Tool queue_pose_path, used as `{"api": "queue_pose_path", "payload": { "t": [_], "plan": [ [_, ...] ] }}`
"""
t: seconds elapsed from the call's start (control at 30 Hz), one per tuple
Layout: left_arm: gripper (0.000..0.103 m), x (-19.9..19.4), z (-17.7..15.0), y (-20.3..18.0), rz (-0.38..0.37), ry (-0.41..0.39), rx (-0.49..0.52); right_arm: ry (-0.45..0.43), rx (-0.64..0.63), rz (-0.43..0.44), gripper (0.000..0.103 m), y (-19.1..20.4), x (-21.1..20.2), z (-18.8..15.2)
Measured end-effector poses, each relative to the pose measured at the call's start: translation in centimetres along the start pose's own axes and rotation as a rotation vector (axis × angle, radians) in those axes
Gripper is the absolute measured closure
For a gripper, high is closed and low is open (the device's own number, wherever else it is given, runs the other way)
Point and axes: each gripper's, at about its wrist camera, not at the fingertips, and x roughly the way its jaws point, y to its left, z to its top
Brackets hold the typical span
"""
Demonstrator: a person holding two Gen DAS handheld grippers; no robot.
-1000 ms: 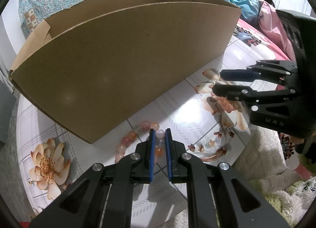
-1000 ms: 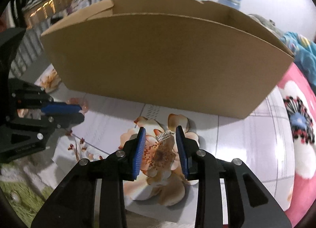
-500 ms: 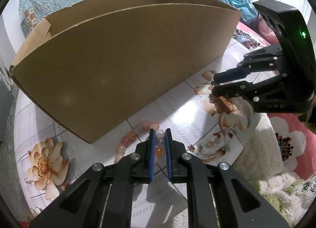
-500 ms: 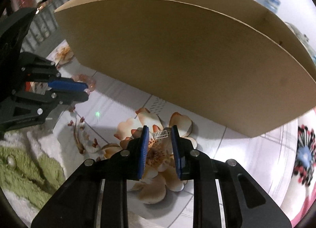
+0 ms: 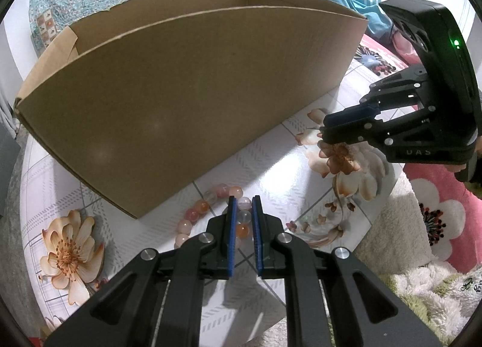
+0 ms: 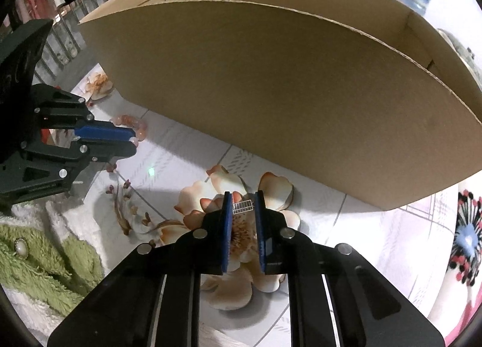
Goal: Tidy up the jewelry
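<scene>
A glossy white cloth printed with peach flowers (image 5: pixel 72 244) covered the surface, and a tall open cardboard box (image 5: pixel 192 100) filled the upper half of both views, with a fluffy white and green rug (image 6: pixel 54 256) at the lower left of the right wrist view. The only legible writing was "UAS" moulded on the body of the right gripper (image 5: pixel 327 127), at the right edge of the left wrist view; a green light glowed on its housing above.

The left gripper (image 5: pixel 242 208) sat at the bottom centre of its own view, its 2 blue pads (image 5: pixel 230 235) narrowly apart with beads of the pink and orange bead bracelet (image 5: pixel 208 208) between them. The bracelet lay on the cloth just in front of the box wall. Whether the pads actually pressed the beads could not be told.

In the right wrist view the right gripper (image 6: pixel 243 205) had its pads close on either side of a small silver charm (image 6: pixel 243 206), low in the centre over a printed flower.

Compared with 0.5 s earlier, the right gripper's gap had narrowed around the charm and it had come closer to the box, while the left gripper and bracelet kept the same pose.
</scene>
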Motion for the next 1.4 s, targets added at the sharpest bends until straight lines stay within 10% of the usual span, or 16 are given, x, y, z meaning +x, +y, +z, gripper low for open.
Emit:
{"api": "queue_pose_path", "payload": {
  "t": [0.43,0.87,1.4],
  "plan": [
    [0.093,-0.3,-0.2,0.4,-0.017,-0.023,-0.014,-0.054,0.059,0.002,0.091,-1.0,-2.8,-1.4],
    [0.094,-2.4,-0.8,1.1,-0.063,-0.122,-0.032,-0.341,0.299,0.081,0.091,-2.2,-11.0,-3.0],
    [0.094,-13.3,4.9,3.3,-0.544,-0.298,-0.184,-0.525,0.257,0.108,0.091,-3.9,-15.0,2.4]
  ]
}}
